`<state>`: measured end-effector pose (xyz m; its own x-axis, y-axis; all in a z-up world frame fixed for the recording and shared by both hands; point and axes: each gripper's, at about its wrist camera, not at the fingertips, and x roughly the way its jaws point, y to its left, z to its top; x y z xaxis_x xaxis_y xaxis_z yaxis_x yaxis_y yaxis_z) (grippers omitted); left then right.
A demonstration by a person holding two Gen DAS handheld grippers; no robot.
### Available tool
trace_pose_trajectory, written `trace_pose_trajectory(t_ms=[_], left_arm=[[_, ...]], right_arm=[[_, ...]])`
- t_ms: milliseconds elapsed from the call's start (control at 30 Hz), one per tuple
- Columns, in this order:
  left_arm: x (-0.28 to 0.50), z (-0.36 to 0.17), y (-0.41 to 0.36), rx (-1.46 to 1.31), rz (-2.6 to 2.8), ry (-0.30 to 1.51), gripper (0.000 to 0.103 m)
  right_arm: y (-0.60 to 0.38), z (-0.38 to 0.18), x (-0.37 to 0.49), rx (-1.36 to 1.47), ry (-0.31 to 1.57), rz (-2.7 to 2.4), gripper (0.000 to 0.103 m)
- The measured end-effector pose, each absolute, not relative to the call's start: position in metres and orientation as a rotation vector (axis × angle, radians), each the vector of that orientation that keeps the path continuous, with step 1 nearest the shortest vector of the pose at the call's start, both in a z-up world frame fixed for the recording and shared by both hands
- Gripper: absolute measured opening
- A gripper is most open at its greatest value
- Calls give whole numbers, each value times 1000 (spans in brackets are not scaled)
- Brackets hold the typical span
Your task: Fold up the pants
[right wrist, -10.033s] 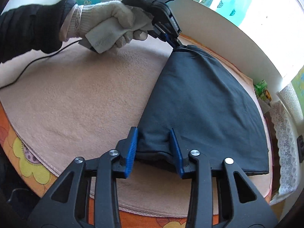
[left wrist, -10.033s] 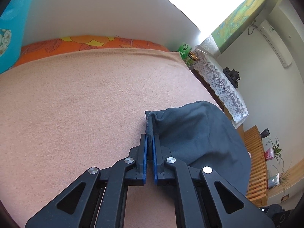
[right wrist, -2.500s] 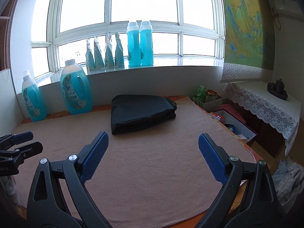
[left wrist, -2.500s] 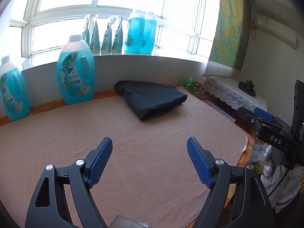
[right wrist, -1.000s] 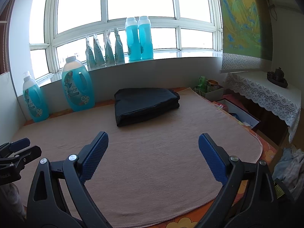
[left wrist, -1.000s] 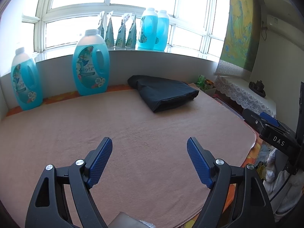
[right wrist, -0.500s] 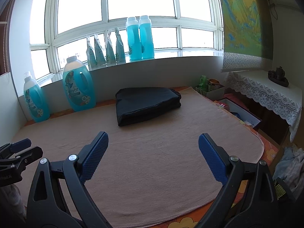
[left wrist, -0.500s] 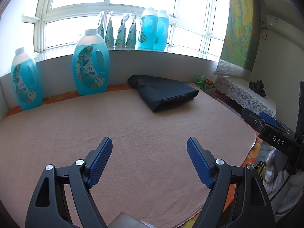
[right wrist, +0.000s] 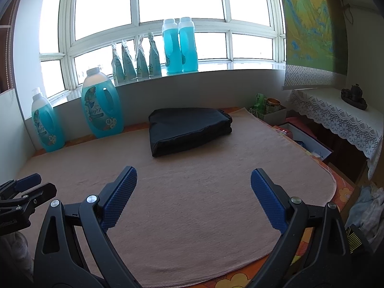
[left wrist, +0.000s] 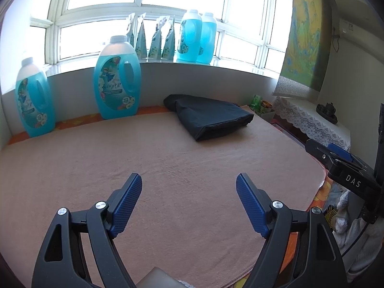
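The dark navy pants (left wrist: 211,116) (right wrist: 189,129) lie folded into a thick bundle at the far side of the peach blanket (left wrist: 168,158) (right wrist: 204,192), near the wall under the window. My left gripper (left wrist: 189,180) stands open over the near part of the blanket, well short of the pants, with nothing between its blue pads. My right gripper (right wrist: 194,174) is open too and holds nothing, likewise far back from the bundle. Each gripper shows at the edge of the other's view: the right gripper (left wrist: 340,165), the left gripper (right wrist: 21,192).
Two large blue detergent bottles (left wrist: 117,79) (left wrist: 33,100) stand on the table against the wall left of the pants. More bottles and pouches (right wrist: 178,45) line the windowsill. A lace-covered side table (right wrist: 336,115) and boxes (right wrist: 271,110) sit to the right.
Ten seconds ago both grippers were shut on the pants, folding them. Since then both have let go and pulled back. Over the last second almost nothing has moved.
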<state>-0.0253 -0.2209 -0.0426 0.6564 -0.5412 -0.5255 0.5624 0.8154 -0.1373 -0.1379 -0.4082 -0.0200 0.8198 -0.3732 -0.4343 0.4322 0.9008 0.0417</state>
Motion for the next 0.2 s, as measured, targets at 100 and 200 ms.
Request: trace_pose_trajectory(t_ms=[100, 200], left_arm=[[-27, -44, -220, 35, -639, 571, 81], [-25, -45, -218, 28, -641, 581, 81]], right_arm=[[-407, -22, -137, 143, 434, -429, 97], [-407, -24, -137, 151, 438, -427, 98]])
